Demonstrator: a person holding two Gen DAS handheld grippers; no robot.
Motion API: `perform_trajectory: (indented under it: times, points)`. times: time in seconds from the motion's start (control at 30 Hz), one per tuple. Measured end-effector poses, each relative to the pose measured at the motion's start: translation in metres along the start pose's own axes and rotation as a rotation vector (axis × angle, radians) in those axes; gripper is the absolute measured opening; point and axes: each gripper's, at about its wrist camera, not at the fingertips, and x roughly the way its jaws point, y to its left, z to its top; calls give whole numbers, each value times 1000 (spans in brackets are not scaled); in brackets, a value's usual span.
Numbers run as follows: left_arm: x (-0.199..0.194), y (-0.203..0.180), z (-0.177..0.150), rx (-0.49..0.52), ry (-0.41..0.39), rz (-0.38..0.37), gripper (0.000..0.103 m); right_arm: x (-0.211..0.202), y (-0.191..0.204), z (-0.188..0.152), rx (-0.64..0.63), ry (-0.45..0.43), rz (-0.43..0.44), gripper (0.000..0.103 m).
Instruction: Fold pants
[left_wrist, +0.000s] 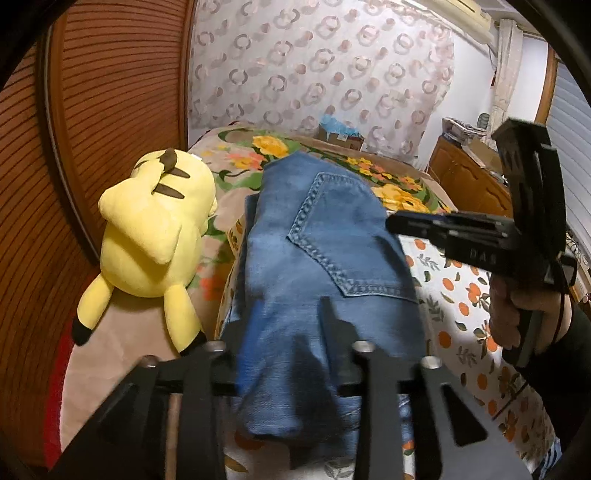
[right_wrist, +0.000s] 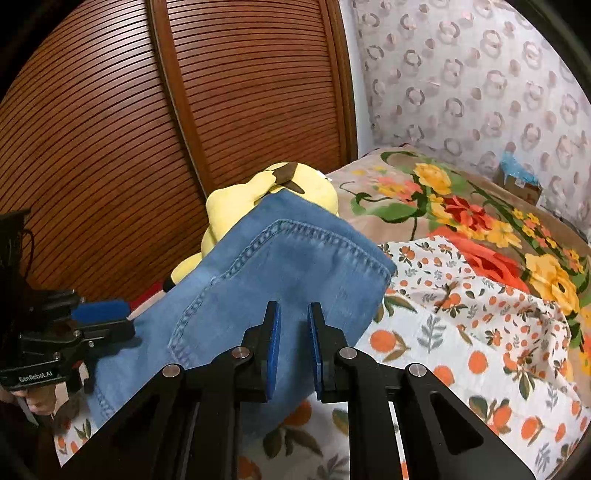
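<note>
Left wrist view: the folded blue jeans (left_wrist: 325, 236) lie directly ahead of the left gripper (left_wrist: 280, 325), back pocket facing up, resting on an orange-print sheet (left_wrist: 454, 295) spread over a floral blanket (left_wrist: 258, 155). The near end of the denim bulges up between the left gripper's jaws and hides the left one; the right finger (left_wrist: 328, 321) stands beside the cloth. The jaws stand apart, and whether the pads touch the cloth cannot be told through the blur. To the left of the gripper, a yellow plush toy (left_wrist: 155, 229) lies on the blanket just beside the jeans. Ahead and to the right, the right gripper (left_wrist: 397, 221) reaches over the far right edge of the jeans, held by a hand (left_wrist: 517, 314) in a dark sleeve. Right wrist view: the right gripper (right_wrist: 294, 317) hangs above the near corner of the jeans (right_wrist: 277, 266), its blue pads (right_wrist: 275, 332) nearly together with a narrow gap, nothing between them. The denim extends ahead and to the left, where it overlaps the view of the plush toy (right_wrist: 236, 199). The left gripper (right_wrist: 110, 317) sits far left at the jeans' edge, jaws parted. The orange-print sheet (right_wrist: 461, 332) spreads to the right, the floral blanket (right_wrist: 406, 192) beyond it. A slatted wooden door (right_wrist: 221, 92) stands behind.
</note>
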Motion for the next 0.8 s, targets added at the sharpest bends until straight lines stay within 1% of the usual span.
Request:
perform_trajectory:
  times: [0.03,0.07,0.1,0.13,0.17,0.2,0.27,0.3,0.37,0.43,0.57,0.67,0.8]
  points:
    - [-2,-1,0,1,-7,-5,47,-3,1,-2,0,0,-1,15]
    - [-3,-2,0,3,-9,-6,47,-6,2,-2,0,0,-1,15]
    - [-4,-4,1,8,-12,-1,50,-9,3,-4,-1,-1,-1,15]
    - [-6,-5,1,11,-15,6,58,-12,6,-6,-2,-2,-1,15]
    - [-7,-7,1,13,-21,9,65,-15,7,-7,-3,-4,-1,15]
    - [-10,-7,0,13,-33,8,75,-18,8,-8,-4,-6,0,15]
    - [-14,-10,0,23,-51,13,80,-23,9,-10,-4,-9,3,15]
    - [-16,-12,-1,29,-58,29,84,-26,10,-12,-4,-11,4,15]
    - [-20,-15,-1,44,-64,56,85,-31,12,-15,-4,-13,4,15]
    - [-23,-17,-2,50,-71,58,88,-34,15,-17,-2,-16,3,15]
    - [-30,-23,-7,64,-82,66,88,-44,19,-23,3,-24,1,15]
    - [-34,-26,-10,65,-78,62,88,-54,20,-29,8,-30,-3,15]
    - [-44,-40,-15,78,-87,49,88,-70,25,-37,11,-40,-15,15]
